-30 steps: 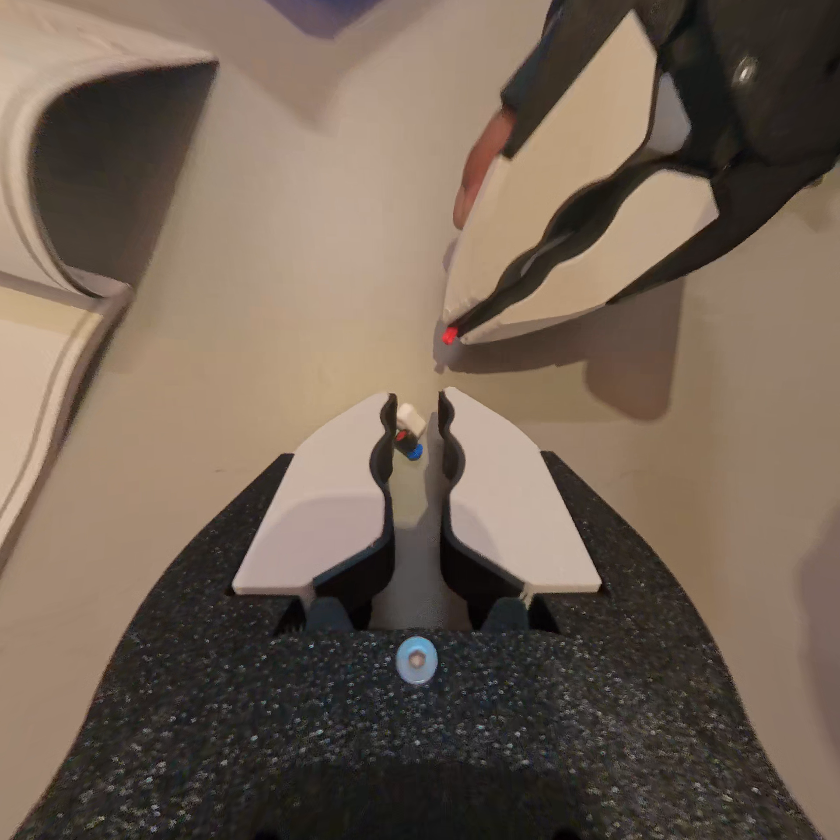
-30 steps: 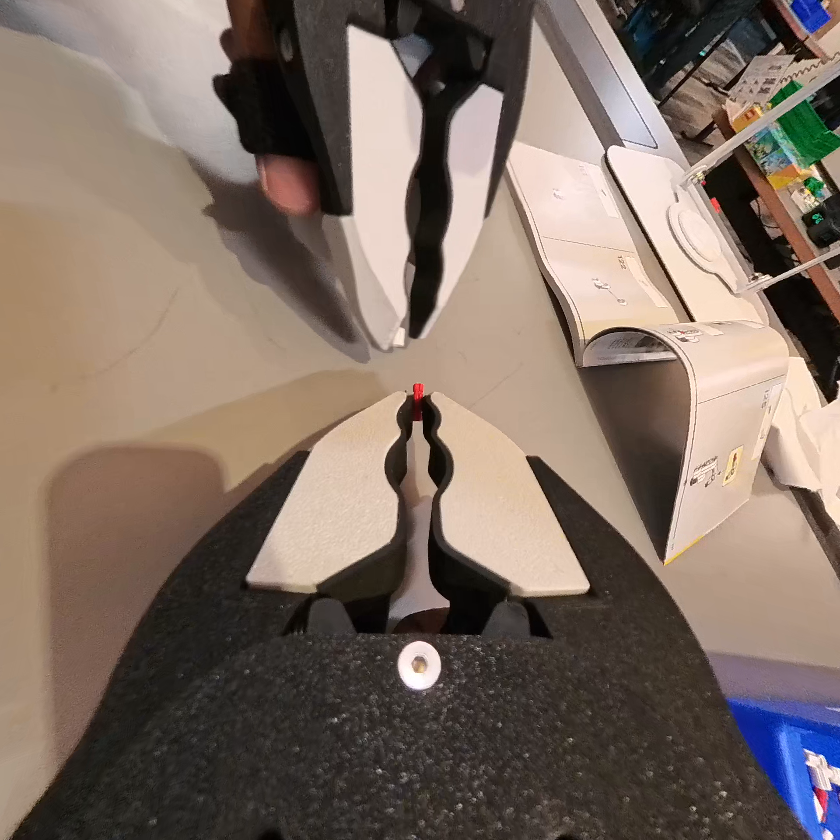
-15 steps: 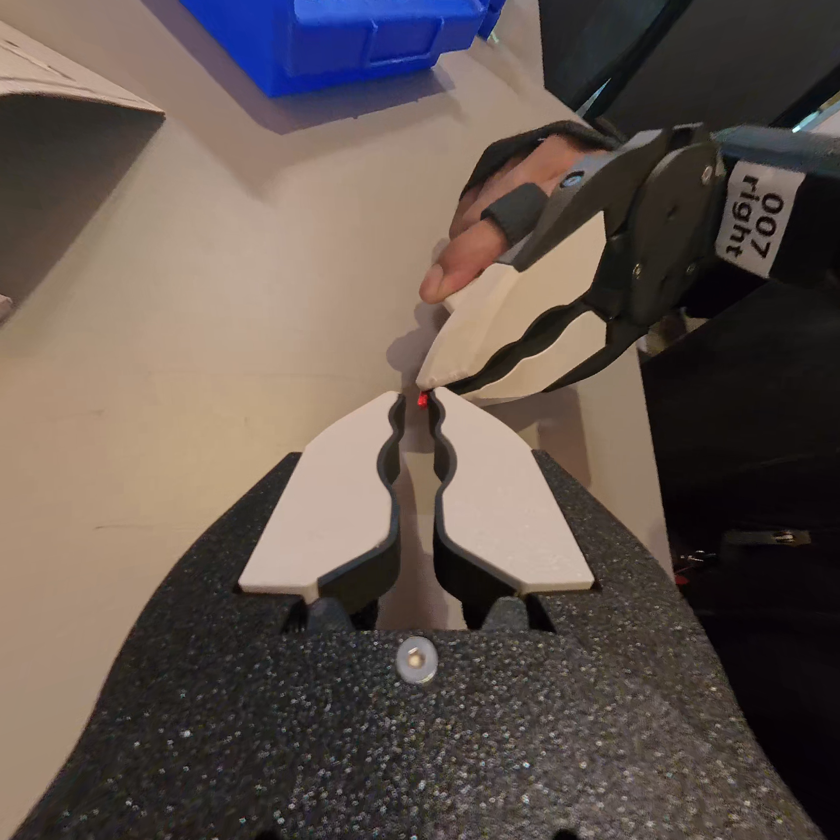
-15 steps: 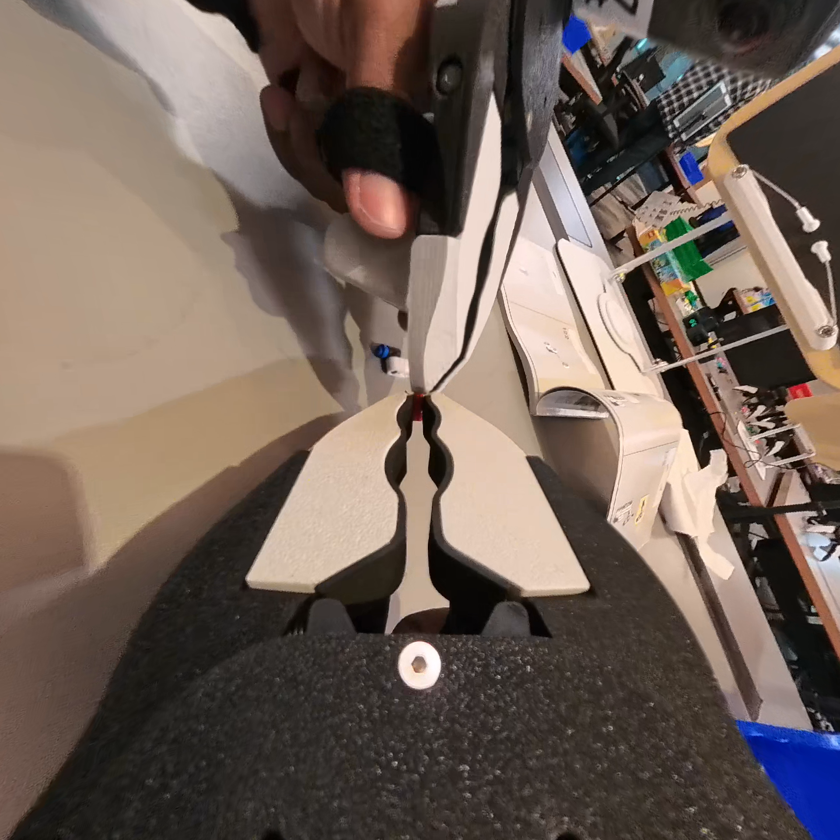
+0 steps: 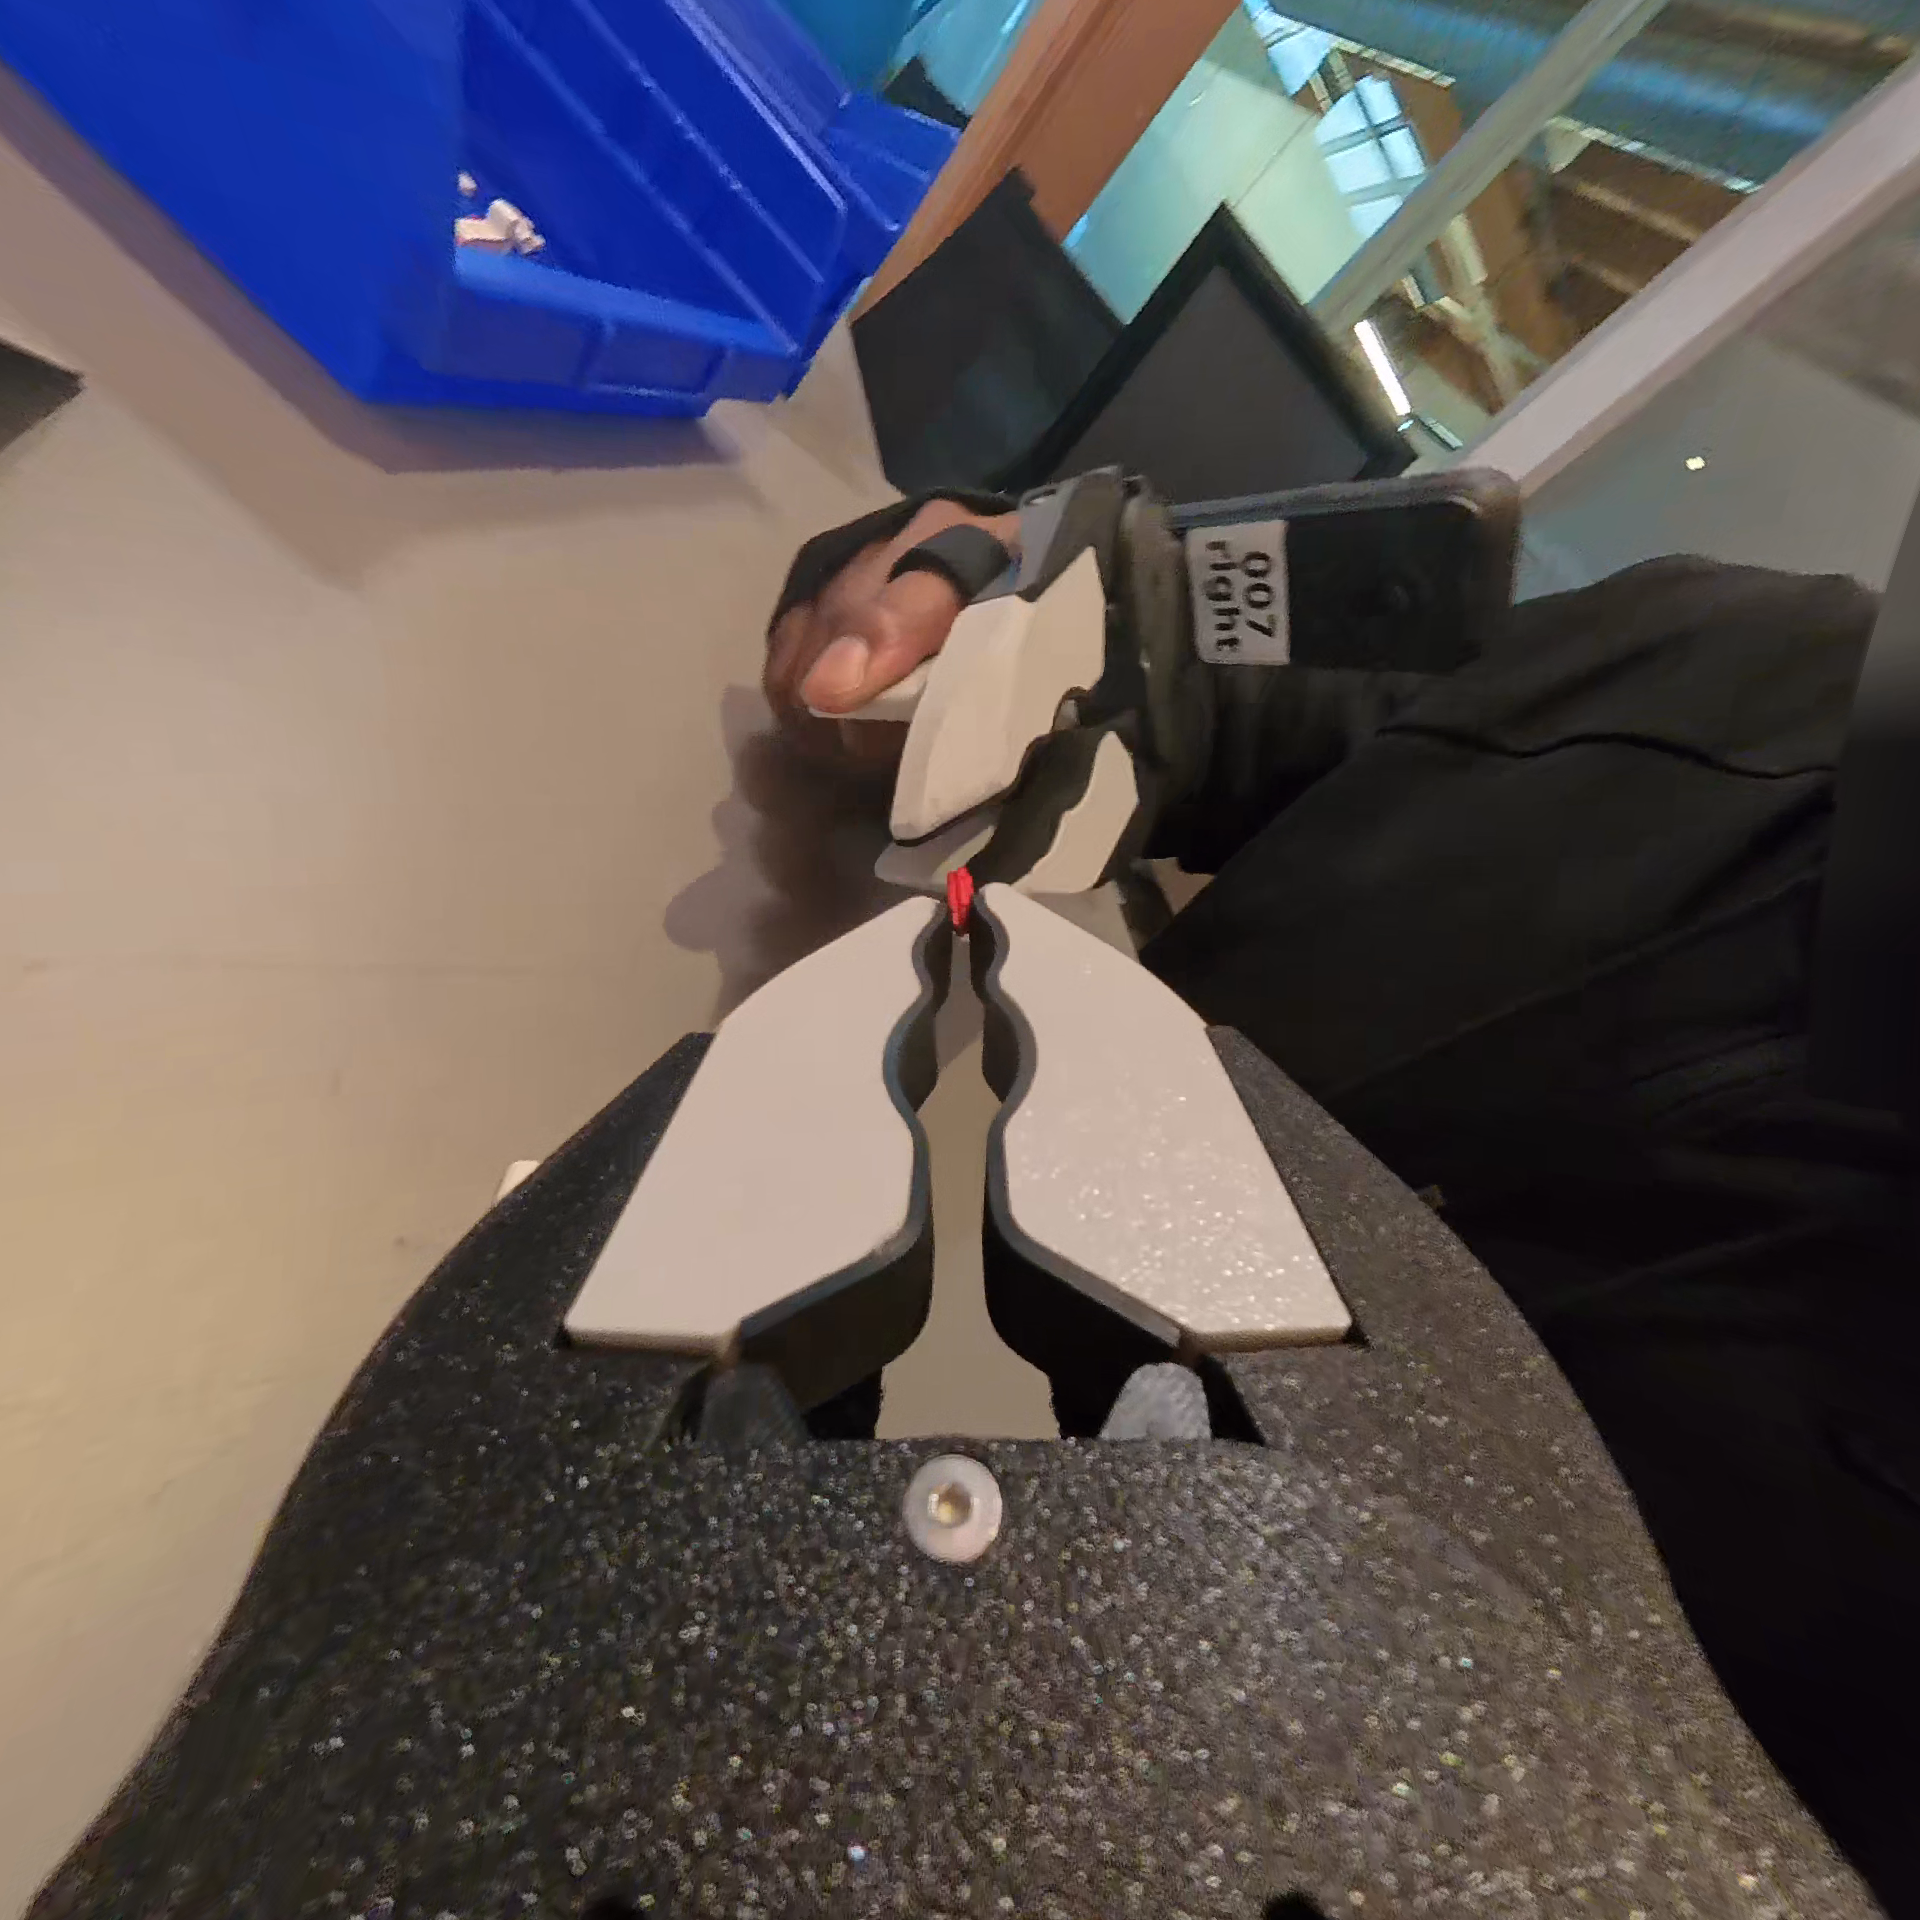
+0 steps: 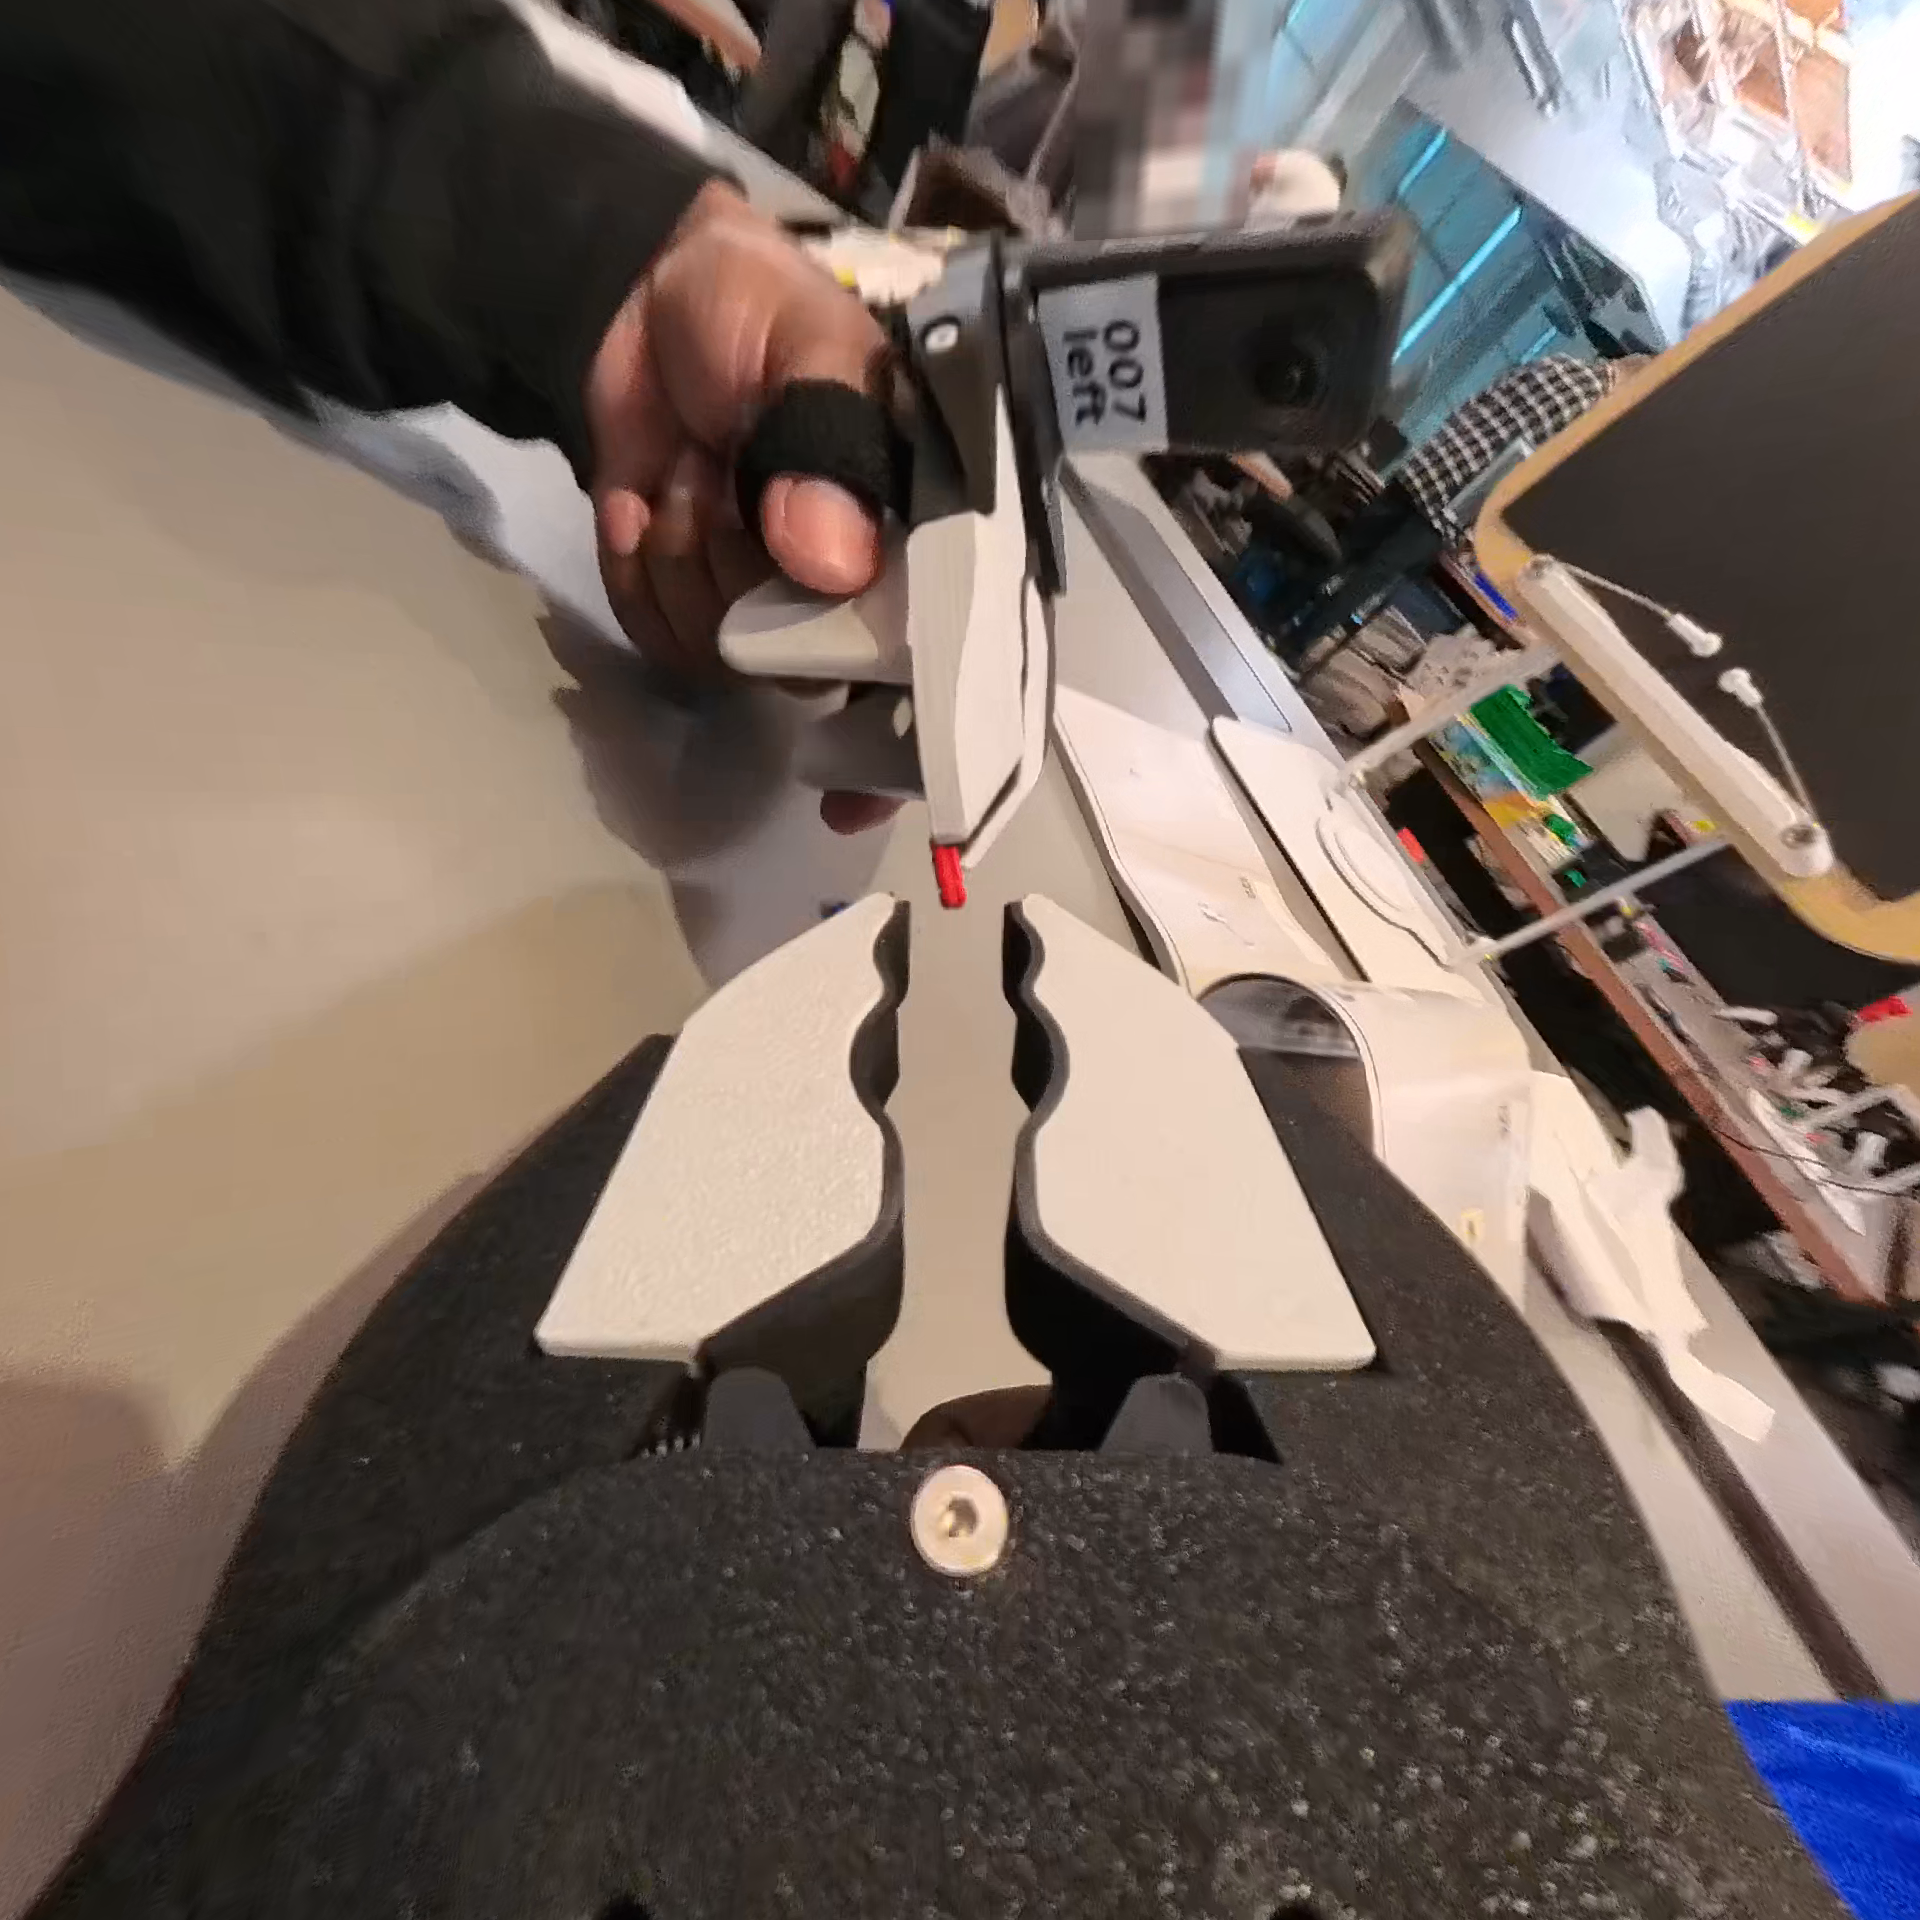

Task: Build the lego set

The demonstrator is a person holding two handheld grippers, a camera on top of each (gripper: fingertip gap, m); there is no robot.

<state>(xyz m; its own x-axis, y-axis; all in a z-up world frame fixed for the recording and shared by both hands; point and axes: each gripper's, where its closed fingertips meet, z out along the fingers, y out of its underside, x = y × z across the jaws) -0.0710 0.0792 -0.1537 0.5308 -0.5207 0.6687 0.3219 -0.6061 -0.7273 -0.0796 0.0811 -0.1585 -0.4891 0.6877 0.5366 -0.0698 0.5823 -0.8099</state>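
A small red peg (image 5: 960,896) is pinched between the tips of my left gripper (image 5: 960,916), which is shut on it. In the right wrist view the same peg (image 6: 947,875) sticks out of the left gripper's closed tips (image 6: 956,840) and points at my right gripper (image 6: 956,906). The right gripper is open, with its fingertips (image 6: 883,914) on either side of the peg's free end and not touching it. In the left wrist view the right gripper's fingers (image 5: 987,727) stand spread just beyond the peg. Both grippers are held above the beige table (image 5: 260,831).
A blue bin (image 5: 416,187) stands at the far side of the table. A curved white cardboard sleeve (image 6: 1434,1049) and flat white sheets (image 6: 1195,831) lie to the right. A small white piece (image 5: 516,1174) lies on the table. Dark screens (image 5: 1195,416) and cluttered shelves (image 6: 1662,935) stand beyond. Both grippers' tips are close together, under 4 cm apart.
The right gripper held the red peg and brought it to the left gripper's tips. The left pads closed on the peg, then the right jaws opened and let it go.
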